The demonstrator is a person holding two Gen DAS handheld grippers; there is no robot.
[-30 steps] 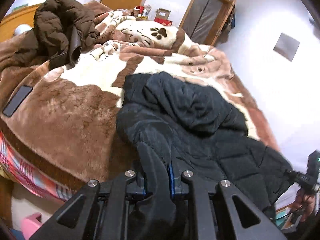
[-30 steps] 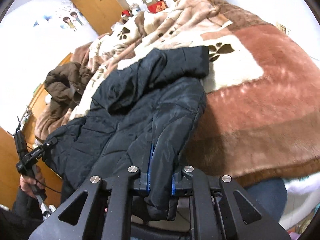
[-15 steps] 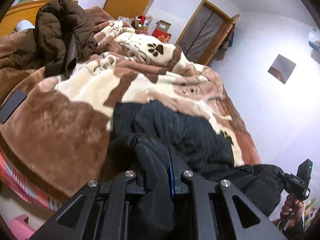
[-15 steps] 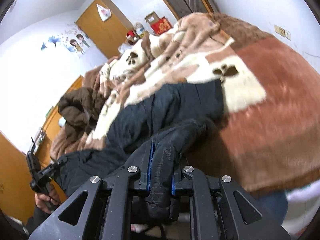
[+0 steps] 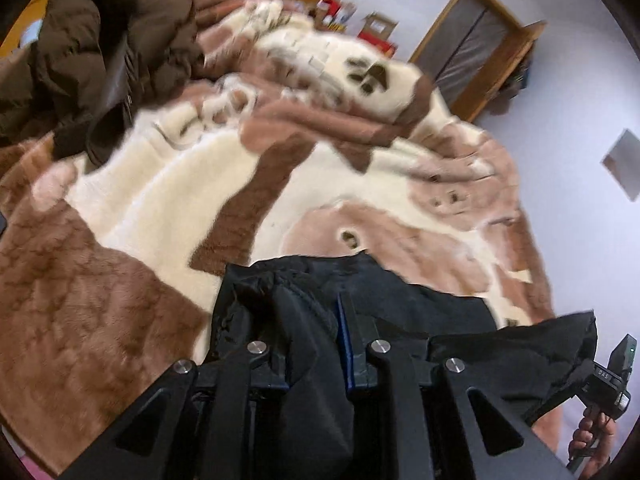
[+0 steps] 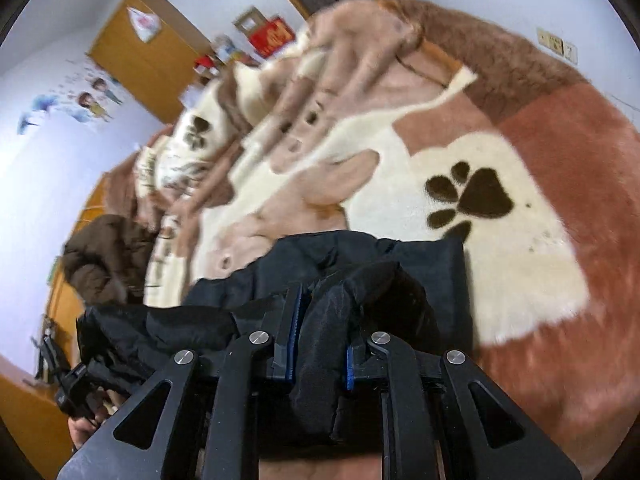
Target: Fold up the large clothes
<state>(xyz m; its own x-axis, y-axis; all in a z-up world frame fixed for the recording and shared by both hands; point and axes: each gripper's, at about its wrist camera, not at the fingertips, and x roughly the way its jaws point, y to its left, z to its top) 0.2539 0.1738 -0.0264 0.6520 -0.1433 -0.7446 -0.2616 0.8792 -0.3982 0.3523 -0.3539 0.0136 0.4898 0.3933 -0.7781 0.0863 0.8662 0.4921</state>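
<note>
Pulled-back black jacket [image 5: 420,304] hides right tool [image 5: 600,376] tips.

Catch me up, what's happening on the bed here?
A person is folding a black padded jacket on a bed covered with a brown and cream paw-print blanket. Each hand holds a claw, and both are clamped on the jacket: the left claw on one bunched end, the right claw on the other. The jacket is lifted and gathered at the near edge of the bed, not yet laid flat. A brown coat lies heaped further back, untouched.
</note>
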